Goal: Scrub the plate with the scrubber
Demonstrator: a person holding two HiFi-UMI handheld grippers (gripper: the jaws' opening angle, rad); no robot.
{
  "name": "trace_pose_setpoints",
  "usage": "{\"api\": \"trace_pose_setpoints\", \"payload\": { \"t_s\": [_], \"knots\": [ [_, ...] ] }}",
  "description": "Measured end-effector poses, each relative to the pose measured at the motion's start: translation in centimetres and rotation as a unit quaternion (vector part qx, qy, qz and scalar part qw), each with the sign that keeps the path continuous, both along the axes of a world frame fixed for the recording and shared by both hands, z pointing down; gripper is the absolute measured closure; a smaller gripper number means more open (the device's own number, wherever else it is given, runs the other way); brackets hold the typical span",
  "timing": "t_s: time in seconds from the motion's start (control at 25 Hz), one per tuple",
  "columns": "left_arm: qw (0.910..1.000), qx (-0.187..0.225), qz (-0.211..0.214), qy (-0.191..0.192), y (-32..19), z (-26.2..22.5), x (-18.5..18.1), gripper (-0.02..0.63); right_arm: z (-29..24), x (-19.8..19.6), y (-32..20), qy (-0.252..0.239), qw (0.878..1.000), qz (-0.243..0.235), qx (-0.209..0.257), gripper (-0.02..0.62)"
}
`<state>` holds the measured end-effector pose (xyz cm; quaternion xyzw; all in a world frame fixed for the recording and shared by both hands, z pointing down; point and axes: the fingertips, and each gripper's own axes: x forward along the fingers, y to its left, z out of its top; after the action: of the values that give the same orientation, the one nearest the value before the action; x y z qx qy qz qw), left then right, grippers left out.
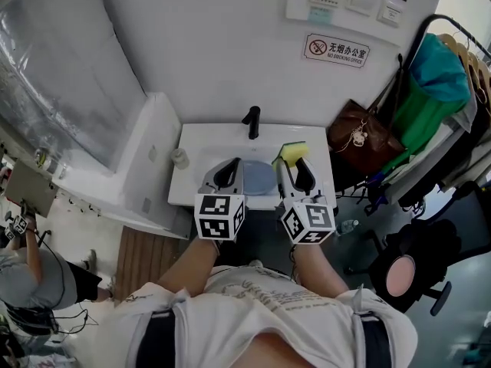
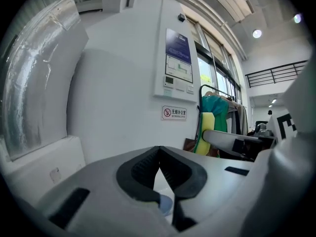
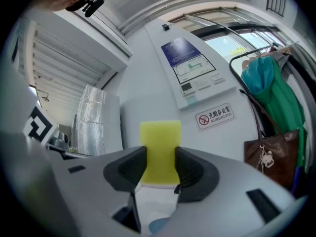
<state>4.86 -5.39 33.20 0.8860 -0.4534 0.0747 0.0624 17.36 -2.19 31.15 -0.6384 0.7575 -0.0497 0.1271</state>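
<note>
A pale blue plate [image 1: 259, 179] lies in the white sink [image 1: 201, 140], between and below my two grippers. My right gripper [image 1: 301, 165] is shut on a yellow scrubber sponge [image 1: 291, 152], which stands upright between its black pads [image 3: 129, 167] in the right gripper view [image 3: 160, 139]. My left gripper [image 1: 230, 165] hovers at the plate's left edge, jaws shut with nothing between them [image 2: 159, 152]. Through the gap under its jaws a bit of the plate [image 2: 166, 204] shows. The sponge [image 2: 207, 131] is also seen from the left gripper view, off to the right.
A black faucet [image 1: 252, 121] stands at the sink's back, a small jar [image 1: 179, 158] at its left rim. A brown bag [image 1: 360, 138] and hanging clothes [image 1: 433, 90] crowd the right side. An office chair [image 1: 403, 274] stands lower right; a person [image 1: 34, 286] is at far left.
</note>
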Motion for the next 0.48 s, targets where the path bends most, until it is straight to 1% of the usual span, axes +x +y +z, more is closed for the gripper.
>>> {"api": "trace_pose_setpoints", "payload": {
  "t_s": [0.2,0.48],
  "knots": [
    [1.0,0.006,0.002,-0.001,-2.2,0.1,0.8,0.584,0.2,0.6,-2.0,0.004,1.0,-0.001,0.003,0.411],
    [0.9999,-0.002,0.007,0.008,-5.8,1.0,1.4,0.584,0.8,0.8,-5.6,0.008,1.0,-0.006,-0.007,0.411]
  ]
}}
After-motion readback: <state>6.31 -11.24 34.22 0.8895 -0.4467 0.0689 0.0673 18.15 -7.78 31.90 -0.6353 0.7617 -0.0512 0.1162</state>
